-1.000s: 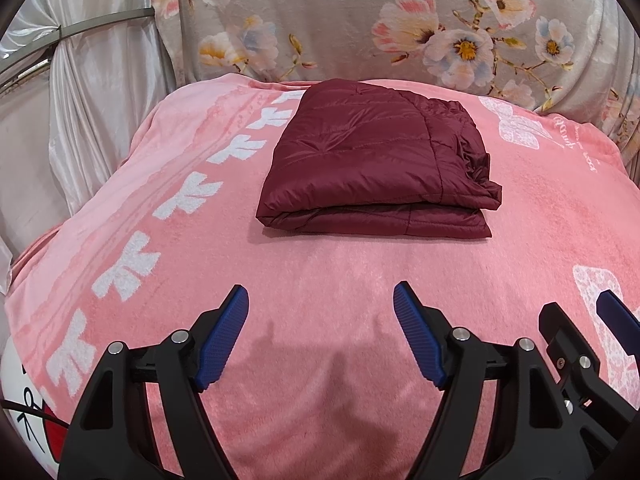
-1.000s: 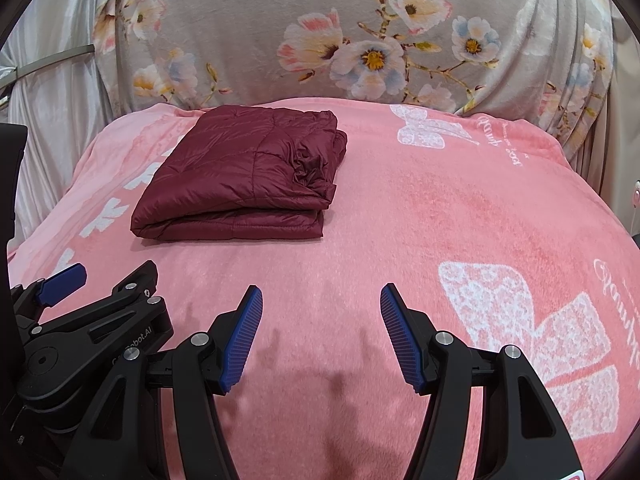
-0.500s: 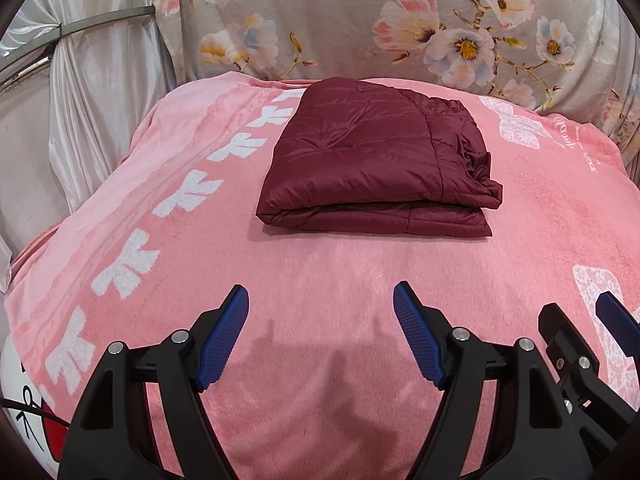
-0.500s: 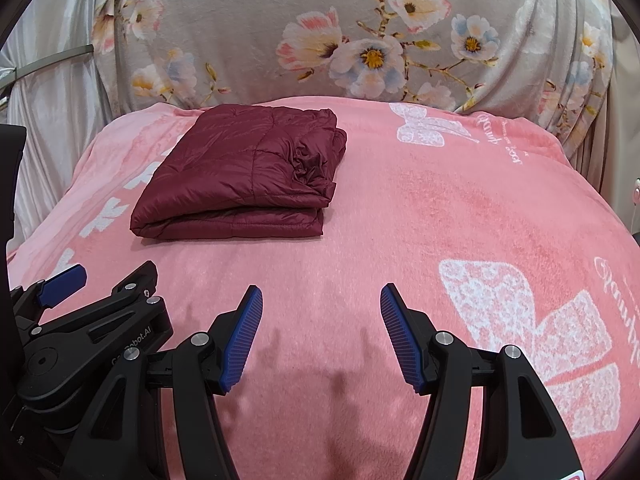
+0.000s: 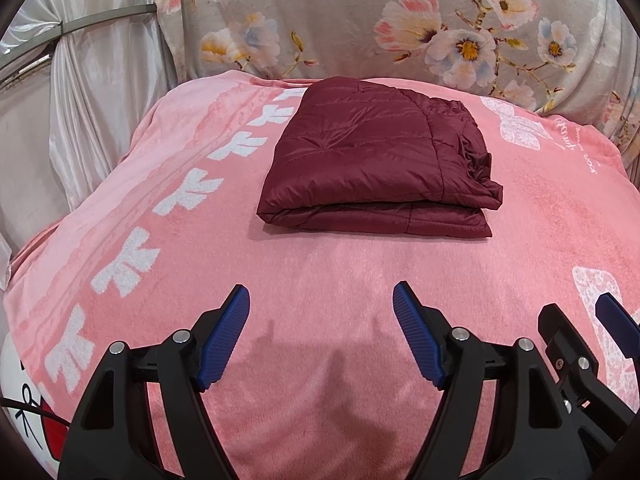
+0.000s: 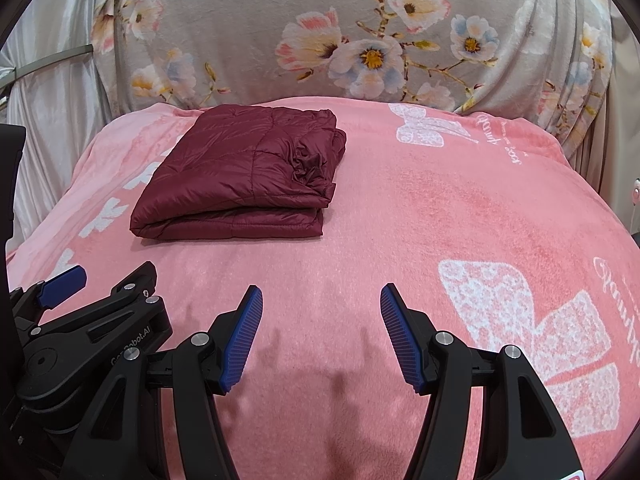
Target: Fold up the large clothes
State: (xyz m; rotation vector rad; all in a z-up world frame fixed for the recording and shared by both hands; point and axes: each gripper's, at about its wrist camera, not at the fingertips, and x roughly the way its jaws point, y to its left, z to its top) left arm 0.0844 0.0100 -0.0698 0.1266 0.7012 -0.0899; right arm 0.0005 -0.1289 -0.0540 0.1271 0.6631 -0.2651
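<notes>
A dark red quilted jacket (image 5: 376,160) is seen folded into a flat bundle on the pink blanket (image 5: 320,272) of a bed, toward the far edge and nearer the left side, below a flowered cover (image 5: 360,20). The left gripper (image 5: 321,334) and right gripper (image 6: 321,334) are held over the near edge, fingers released and spread with nothing between them. Wide bare blanket is left between fingers and jacket and along the right side.

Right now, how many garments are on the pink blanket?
1: a folded maroon jacket lying on the pink blanket, ahead of both open grippers, toward the floral cover. None other visible.
</notes>
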